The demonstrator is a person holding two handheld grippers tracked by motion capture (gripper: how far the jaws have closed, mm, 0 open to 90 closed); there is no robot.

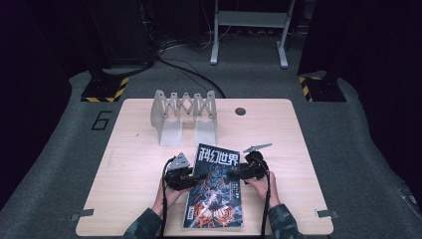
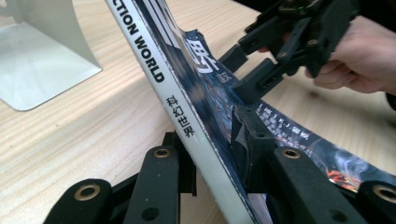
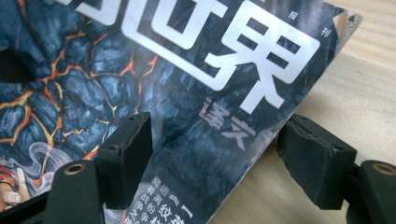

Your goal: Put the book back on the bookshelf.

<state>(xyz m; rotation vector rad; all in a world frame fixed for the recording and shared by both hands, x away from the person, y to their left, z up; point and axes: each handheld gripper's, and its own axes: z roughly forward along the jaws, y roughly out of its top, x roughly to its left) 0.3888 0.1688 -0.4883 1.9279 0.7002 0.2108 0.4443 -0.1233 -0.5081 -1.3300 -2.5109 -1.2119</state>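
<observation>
A dark magazine (image 1: 215,189) with white Chinese title letters and orange lava art lies on the near middle of the wooden table (image 1: 134,169). My left gripper (image 1: 191,175) is shut on its white spine edge (image 2: 187,112), which is tilted up off the wood; the jaws of the left gripper (image 2: 212,149) press on both sides of it. My right gripper (image 1: 234,174) sits at the magazine's right edge. In the right gripper view the right gripper (image 3: 219,144) is open, one jaw over the cover (image 3: 163,70) and the other beyond the edge over the table.
A grey metal expanding book stand (image 1: 185,112) stands at the back middle of the table, with its base plate (image 2: 42,56) close to the magazine's top. A small round hole (image 1: 240,111) lies to its right. Bare wood stretches left and right.
</observation>
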